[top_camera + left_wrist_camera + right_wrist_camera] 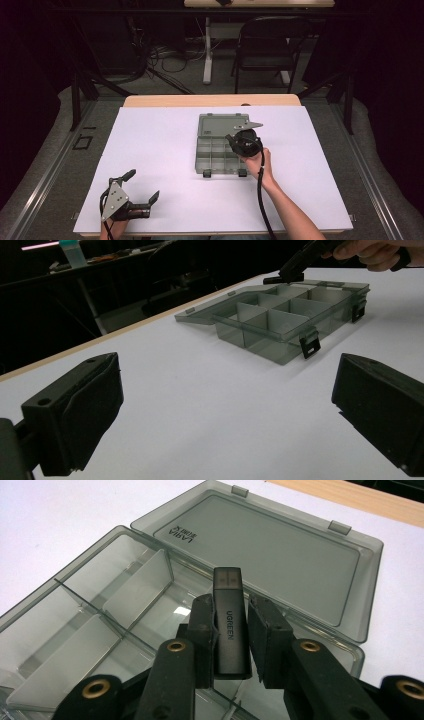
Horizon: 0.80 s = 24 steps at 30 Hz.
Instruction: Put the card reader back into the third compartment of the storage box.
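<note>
Black and smooth-cased, the USB stick [230, 625] sits clenched between my right gripper [231, 630] pads, gripped across its narrow sides, over a back compartment of the smoky plastic organizer box [220, 150]. I judge it light, rigid, and slick enough to slip. My left gripper [131, 192] rests released on the white table [165, 150], well apart.

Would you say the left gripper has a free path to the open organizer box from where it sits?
Probably yes: the left gripper, jaws open, faces the organizer box across bare white table. The right gripper holding the black adapter hovers over its far side.
</note>
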### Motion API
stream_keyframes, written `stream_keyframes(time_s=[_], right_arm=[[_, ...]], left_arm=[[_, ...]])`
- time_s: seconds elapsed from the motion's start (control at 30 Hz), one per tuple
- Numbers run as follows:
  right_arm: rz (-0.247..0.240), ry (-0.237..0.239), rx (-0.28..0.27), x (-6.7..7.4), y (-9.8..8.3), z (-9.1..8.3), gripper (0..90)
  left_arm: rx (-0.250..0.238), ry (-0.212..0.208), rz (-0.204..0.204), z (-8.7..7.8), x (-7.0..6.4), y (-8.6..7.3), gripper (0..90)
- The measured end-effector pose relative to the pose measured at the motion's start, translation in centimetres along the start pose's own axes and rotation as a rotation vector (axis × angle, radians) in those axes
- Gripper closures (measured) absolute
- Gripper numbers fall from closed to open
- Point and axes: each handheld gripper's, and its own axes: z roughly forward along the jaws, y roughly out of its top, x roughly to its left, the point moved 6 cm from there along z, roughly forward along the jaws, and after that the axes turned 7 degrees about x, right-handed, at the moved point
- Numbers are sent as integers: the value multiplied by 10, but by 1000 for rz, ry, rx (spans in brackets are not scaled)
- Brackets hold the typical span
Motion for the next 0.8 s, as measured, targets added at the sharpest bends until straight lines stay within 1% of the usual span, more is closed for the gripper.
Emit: stream_keyframes(time_s=[0.03, 0.07, 0.1, 0.13, 0.2, 0.23, 0.27, 0.3, 0.33, 0.37, 0.4, 0.43, 0.5, 0.63, 0.7, 0.77, 0.8], right_arm=[[2, 5, 3, 0, 0, 1, 723], [3, 23, 4, 0, 0, 1, 614], [3, 38, 0, 0, 0, 0, 553], [3, 38, 0, 0, 0, 0, 553], [-5, 49, -7, -2, 0, -5, 441], [-5, 49, -7, -2, 0, -5, 441], [-7, 58, -6, -2, -1, -7, 403], [-8, 74, -4, -3, -2, -10, 336], [-8, 74, -4, -3, -2, -10, 336], [-15, 81, -5, -3, -3, -12, 297], [-29, 99, 4, -3, -6, -16, 233], [-29, 99, 4, -3, -6, -16, 233], [-41, 118, 11, -2, -9, -19, 172], [-67, 152, 25, -3, -18, -28, 96], [-70, 157, 26, -3, -20, -29, 85], [-89, 168, 37, -4, -26, -34, 48], [-89, 168, 37, -4, -26, -34, 48]], left_arm=[[0, 0, 0, 0, 0, 0, 2], [0, 0, 0, 0, 0, 0, 2], [-1, 2, -1, 0, 1, 0, 2], [-1, 2, -1, 0, 1, 0, 2], [-2, 3, -3, 0, 1, 0, 2], [-2, 2, -3, 0, 1, 0, 2], [-1, 2, -1, 0, 1, 0, 2], [-2, 0, -1, 0, 0, 0, 2], [-2, 0, -1, 0, 0, 0, 2], [-1, 0, -1, -1, 0, 0, 2], [0, 1, -1, -1, 0, 0, 2], [-1, 1, -2, -1, 0, 0, 2], [-1, 2, -2, -1, 0, 0, 2], [-3, 0, 0, 0, -1, 0, 2], [-2, 1, 2, 0, -1, 1, 2], [1, 1, 0, 0, 0, 0, 2], [1, 1, 0, 0, 0, 0, 2]])
